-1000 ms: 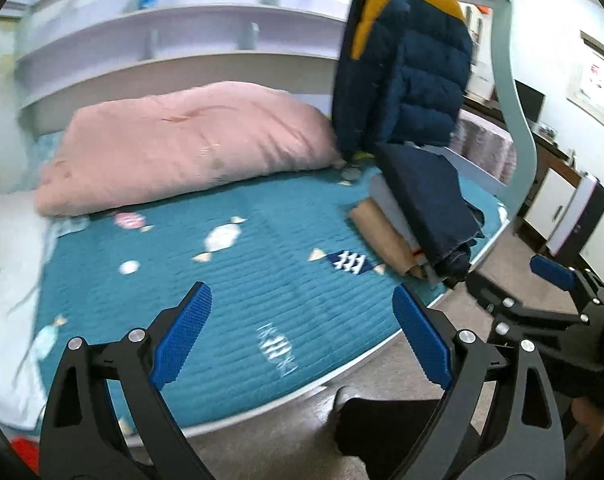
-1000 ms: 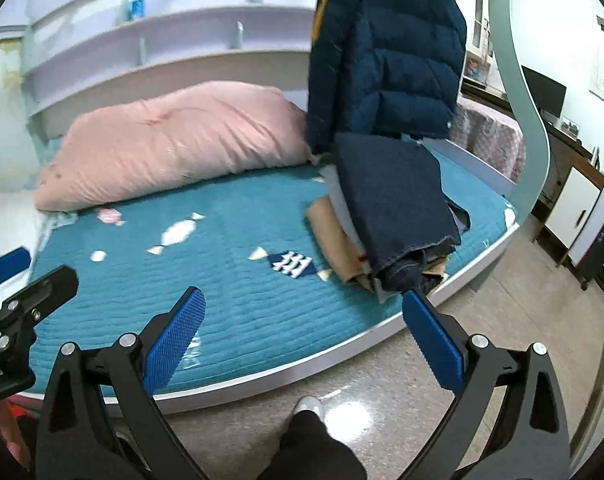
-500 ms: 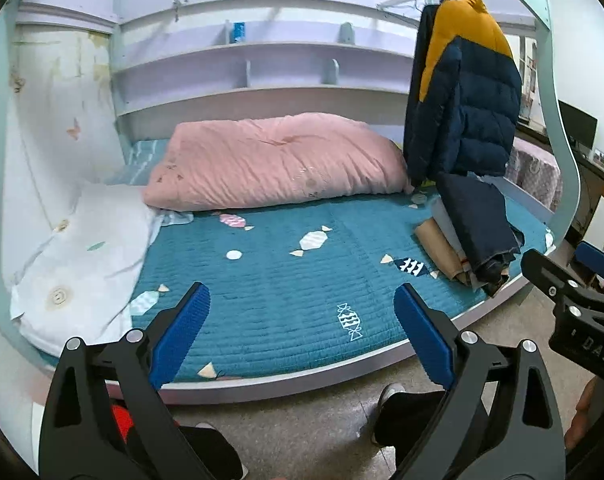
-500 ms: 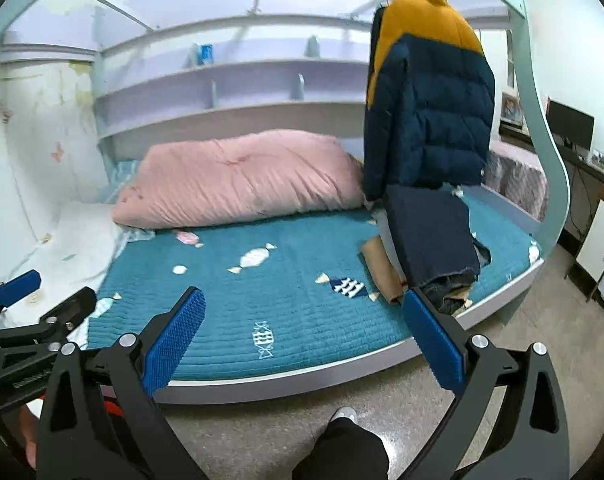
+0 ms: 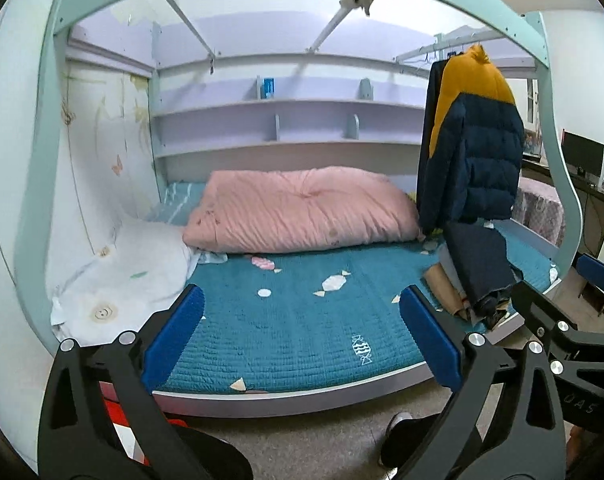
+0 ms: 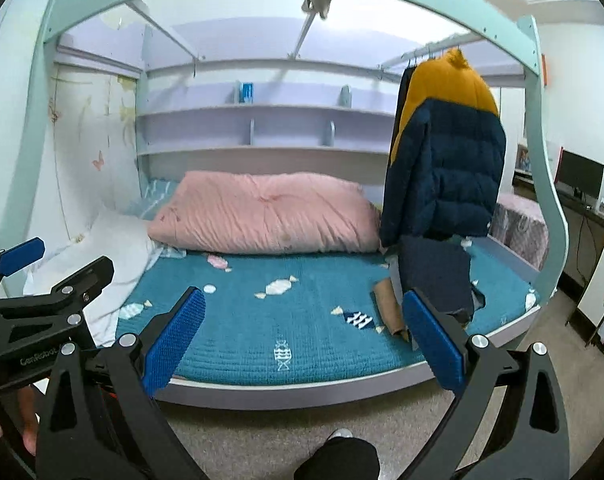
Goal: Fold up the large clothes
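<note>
My left tool (image 5: 300, 334) has just been widening, nothing between its pads; my right tool (image 6: 303, 336) gapes empty too; both hang over floor short of the bed's curved front edge (image 5: 302, 392); bare teal mattress (image 6: 302, 320) beyond; folded clothes (image 6: 435, 280) stacked at its right rim, under the hanging jacket (image 6: 445, 168).

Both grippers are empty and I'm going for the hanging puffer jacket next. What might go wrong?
1. The puffer jacket hangs from a high rail; pulling it could snag it there.
2. Folded clothes lie right beneath it near the bed's edge; the falling jacket might knock them over.
3. It looks thick, so the open right gripper may grab only an outer layer.
</note>
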`<state>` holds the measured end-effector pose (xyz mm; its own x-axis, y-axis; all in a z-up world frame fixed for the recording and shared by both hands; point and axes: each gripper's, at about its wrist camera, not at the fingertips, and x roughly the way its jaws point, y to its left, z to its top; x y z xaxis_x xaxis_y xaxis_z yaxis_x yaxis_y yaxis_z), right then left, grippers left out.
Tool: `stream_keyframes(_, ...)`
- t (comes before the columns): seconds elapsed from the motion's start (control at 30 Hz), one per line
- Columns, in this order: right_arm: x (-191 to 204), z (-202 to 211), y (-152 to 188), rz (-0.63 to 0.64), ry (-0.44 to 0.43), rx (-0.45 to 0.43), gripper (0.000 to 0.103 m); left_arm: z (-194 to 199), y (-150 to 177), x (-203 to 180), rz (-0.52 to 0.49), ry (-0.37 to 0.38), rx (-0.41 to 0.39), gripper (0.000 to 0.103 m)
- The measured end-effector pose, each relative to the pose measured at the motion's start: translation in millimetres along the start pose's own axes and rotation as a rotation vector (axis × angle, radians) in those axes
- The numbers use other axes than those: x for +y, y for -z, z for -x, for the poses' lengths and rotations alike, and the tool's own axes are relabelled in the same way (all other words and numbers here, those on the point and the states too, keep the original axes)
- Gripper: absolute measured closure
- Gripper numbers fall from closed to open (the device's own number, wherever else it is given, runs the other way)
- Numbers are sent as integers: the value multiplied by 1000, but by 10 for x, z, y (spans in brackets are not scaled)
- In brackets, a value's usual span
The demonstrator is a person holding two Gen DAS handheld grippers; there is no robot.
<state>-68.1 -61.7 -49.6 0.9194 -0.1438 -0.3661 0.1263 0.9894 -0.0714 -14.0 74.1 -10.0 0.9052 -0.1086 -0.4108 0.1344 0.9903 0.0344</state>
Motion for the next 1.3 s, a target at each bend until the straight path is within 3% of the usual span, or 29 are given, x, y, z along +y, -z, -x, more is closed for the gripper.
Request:
stream_keyframes(0.2, -28, 284, -58, 0, -6, -59, 7, 333, -57, -53, -28, -30, -68, 5)
stream_keyframes(0.57, -60, 455, -102, 9, 2, -95, 7, 495, -129, 57, 27, -52, -135, 5)
stream_keyframes(1.3, -20, 490, -109, 6, -10, -103, 7, 479, -130, 45, 12, -8, -109, 5)
